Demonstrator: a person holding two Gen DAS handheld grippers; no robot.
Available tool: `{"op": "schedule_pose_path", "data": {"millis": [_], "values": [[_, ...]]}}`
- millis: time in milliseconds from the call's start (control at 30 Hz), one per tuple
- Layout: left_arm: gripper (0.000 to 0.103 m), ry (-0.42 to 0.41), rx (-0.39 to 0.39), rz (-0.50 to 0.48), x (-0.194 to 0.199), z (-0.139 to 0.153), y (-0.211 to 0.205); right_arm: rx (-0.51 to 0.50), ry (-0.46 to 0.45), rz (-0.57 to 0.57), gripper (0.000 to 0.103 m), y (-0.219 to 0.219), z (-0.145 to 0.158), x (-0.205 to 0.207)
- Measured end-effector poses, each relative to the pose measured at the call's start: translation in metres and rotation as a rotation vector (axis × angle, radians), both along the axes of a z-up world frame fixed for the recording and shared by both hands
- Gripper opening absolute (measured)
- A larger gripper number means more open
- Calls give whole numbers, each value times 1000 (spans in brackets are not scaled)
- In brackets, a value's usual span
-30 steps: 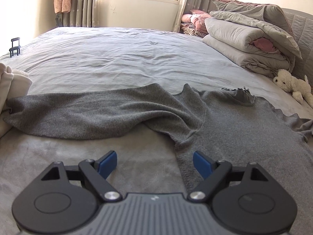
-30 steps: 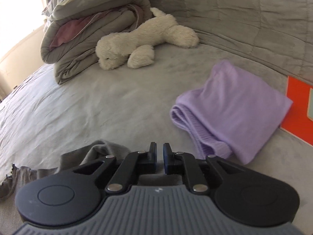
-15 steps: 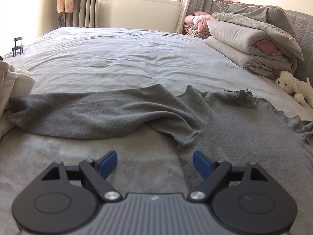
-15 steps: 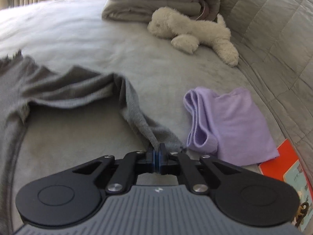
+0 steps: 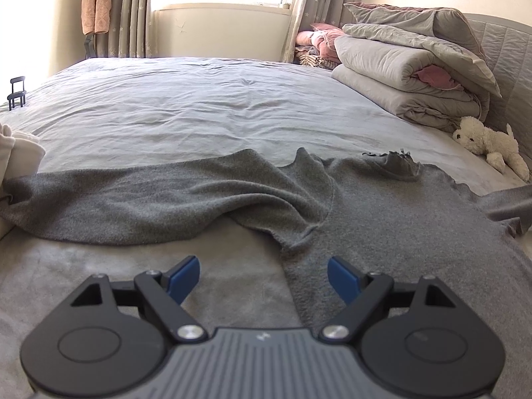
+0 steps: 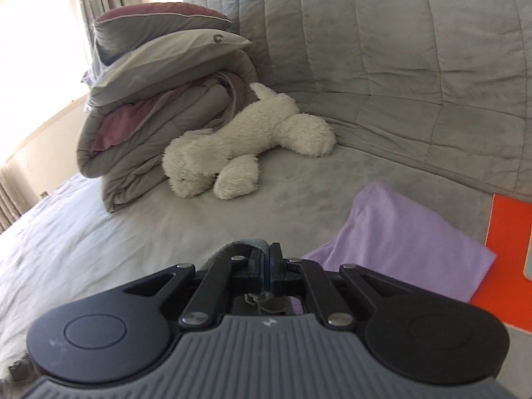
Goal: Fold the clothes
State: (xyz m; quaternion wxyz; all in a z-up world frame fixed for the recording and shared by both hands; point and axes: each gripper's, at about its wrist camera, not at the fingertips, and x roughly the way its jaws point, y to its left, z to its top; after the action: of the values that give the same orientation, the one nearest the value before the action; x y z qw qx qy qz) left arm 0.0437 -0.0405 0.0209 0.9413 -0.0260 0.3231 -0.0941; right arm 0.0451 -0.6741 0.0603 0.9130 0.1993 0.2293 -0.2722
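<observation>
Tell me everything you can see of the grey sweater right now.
The grey sweater is a soft, fuzzy knit lying spread on the bed, unfolded. One long sleeve stretches toward a cream cloth at the left edge, rumpled where it joins the body. The neck opening is bunched, with a frilly edge. The left gripper hovers open at the body's near edge, not gripping it. The right gripper is shut on a bit of grey fabric, seemingly the other sleeve's end.

Grey sweater [image 5: 382,219], lilac folded cloth [image 6: 409,236], white plush dog [image 6: 246,146], blue-padded black tool [image 5: 262,274].
</observation>
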Motion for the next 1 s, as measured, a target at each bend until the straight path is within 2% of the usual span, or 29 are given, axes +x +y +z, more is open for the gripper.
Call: {"op": "schedule_pose_path", "data": {"millis": [233,267,300,367,400,467,500,533,600,700,767,867,1000], "values": [[85,-23,-27,-13,1,1,0,-63,22,-9,4,3,-11,21],[85,-21,-21,-13,2,0,0,-70,31,-15,6,4,-15,24],[85,-18,-15,-12,2,-1,0,-86,52,-20,15,7,-17,27],[85,-13,-18,-4,3,-2,2,-137,88,-6,15,18,-14,30],[85,-11,-22,0,3,-2,3,-166,79,19,15,23,-8,28],[85,-15,-30,4,3,0,5,-199,62,23,22,28,4,22],[85,-17,-31,5,3,0,5,-203,58,-1,33,27,7,19],[85,-19,-30,5,3,1,6,-198,45,-46,39,24,8,15],[85,-21,-30,2,2,1,6,-161,30,-97,39,13,3,10],[85,-24,-31,0,1,2,6,-104,29,-112,39,-1,-5,5],[85,-27,-31,-3,1,3,6,-111,38,-109,39,-2,-6,4],[85,-25,-21,-5,1,1,5,-113,63,-94,46,-1,-11,8],[85,-8,-19,-6,3,-4,4,-52,71,3,47,2,-23,16]]}}
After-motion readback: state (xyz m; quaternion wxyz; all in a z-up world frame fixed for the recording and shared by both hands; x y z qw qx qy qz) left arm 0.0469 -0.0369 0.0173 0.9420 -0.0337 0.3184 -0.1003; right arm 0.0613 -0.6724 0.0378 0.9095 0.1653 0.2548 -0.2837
